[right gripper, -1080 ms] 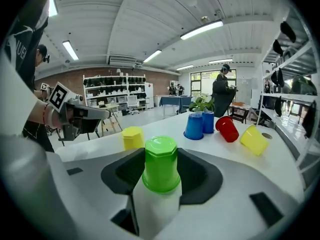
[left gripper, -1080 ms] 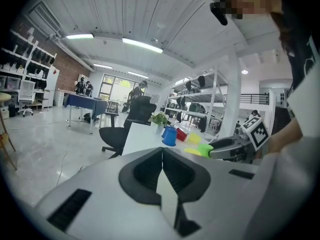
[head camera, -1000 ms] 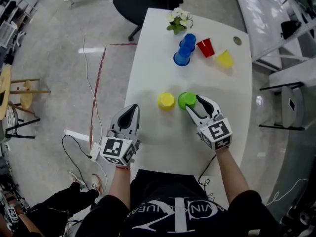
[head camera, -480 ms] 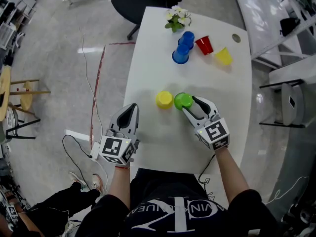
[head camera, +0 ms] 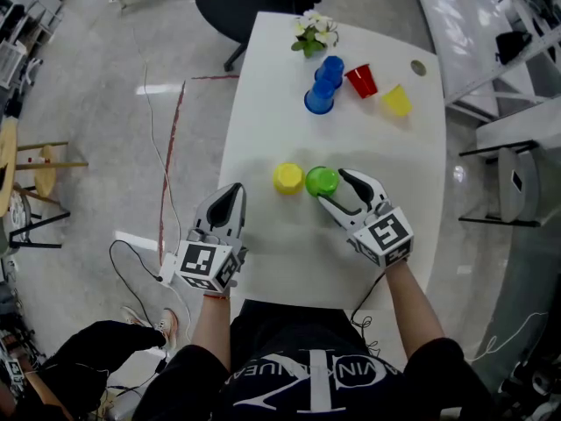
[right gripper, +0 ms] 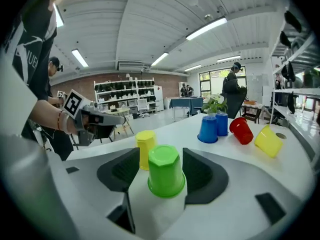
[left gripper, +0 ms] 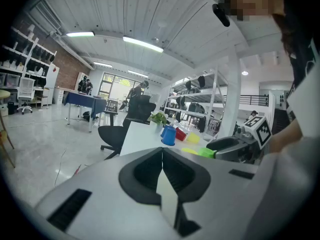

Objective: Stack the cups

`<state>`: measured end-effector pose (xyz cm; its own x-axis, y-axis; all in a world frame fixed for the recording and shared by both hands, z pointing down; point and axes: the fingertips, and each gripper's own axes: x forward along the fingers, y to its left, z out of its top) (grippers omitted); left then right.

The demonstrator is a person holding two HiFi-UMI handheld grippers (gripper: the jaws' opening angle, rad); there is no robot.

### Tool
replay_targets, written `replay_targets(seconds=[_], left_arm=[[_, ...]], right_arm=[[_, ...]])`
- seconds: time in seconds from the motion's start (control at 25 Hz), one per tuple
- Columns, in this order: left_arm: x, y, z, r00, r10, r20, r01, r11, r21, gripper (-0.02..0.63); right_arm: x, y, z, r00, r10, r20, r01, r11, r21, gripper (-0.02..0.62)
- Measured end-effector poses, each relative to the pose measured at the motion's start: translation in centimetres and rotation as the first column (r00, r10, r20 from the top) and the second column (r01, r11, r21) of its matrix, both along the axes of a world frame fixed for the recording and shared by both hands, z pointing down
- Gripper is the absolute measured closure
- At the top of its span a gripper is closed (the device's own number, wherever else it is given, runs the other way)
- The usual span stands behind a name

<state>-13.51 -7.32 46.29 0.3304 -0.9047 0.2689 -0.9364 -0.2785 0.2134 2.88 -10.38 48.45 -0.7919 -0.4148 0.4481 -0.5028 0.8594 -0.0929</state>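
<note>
**Green cup now sits just beside the yellow cup**

Over the last second my right gripper brings the upturned green cup leftward across the desk, closing most of the gap to the upturned yellow cup; I can't tell whether they touch. The right fingers stand wide either side of the green cup with a gap on one side, so I judge it nudged, not clamped. My left gripper hasn't moved, its fingers pressed together on nothing, at the desk's near-left edge. Neither cup is stacked yet, so a firm grasp and lift likely come next.
</note>
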Motion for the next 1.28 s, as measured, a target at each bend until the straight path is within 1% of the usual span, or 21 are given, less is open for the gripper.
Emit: replay_targets(seconds=[0.08, 0.2, 0.32, 0.44, 0.72, 1.0, 1.28], left_arm=[[0.0, -0.1, -0.1, 1.000, 0.002, 0.001, -0.002, 1.000, 0.005, 0.601], [-0.1, -0.3, -0.2, 1.000, -0.001, -0.001, 0.001, 1.000, 0.005, 0.601], [-0.1, -0.7, -0.5, 1.000, -0.006, 0.005, 0.006, 1.000, 0.017, 0.601], [-0.3, -1.1, -0.8, 1.000, -0.016, 0.009, 0.016, 0.999, 0.032, 0.601], [-0.9, -2.3, -1.1, 0.999, -0.022, 0.026, 0.021, 0.999, 0.046, 0.601], [-0.9, -3.0, -1.0, 0.999, -0.019, 0.031, 0.017, 0.999, 0.039, 0.601], [-0.9, -3.0, -0.7, 0.999, -0.018, 0.038, 0.017, 0.999, 0.027, 0.601]], right_arm=[[-0.1, -0.2, -1.2, 0.999, -0.020, 0.044, 0.020, 1.000, 0.001, 0.307], [0.0, -1.3, -2.9, 0.994, -0.032, 0.106, 0.030, 0.999, 0.020, 0.304], [0.1, -3.4, -4.2, 0.992, -0.024, 0.121, 0.018, 0.998, 0.053, 0.305], [-0.1, -5.8, -4.7, 0.994, -0.010, 0.105, 0.002, 0.997, 0.080, 0.305], [-1.7, -11.8, -4.4, 0.997, 0.032, 0.073, -0.039, 0.995, 0.089, 0.305], [-2.4, -17.9, -0.9, 0.987, 0.154, 0.050, -0.156, 0.986, 0.053, 0.305], [-3.4, -20.3, 2.5, 0.982, 0.189, 0.005, -0.189, 0.981, 0.031, 0.312]])
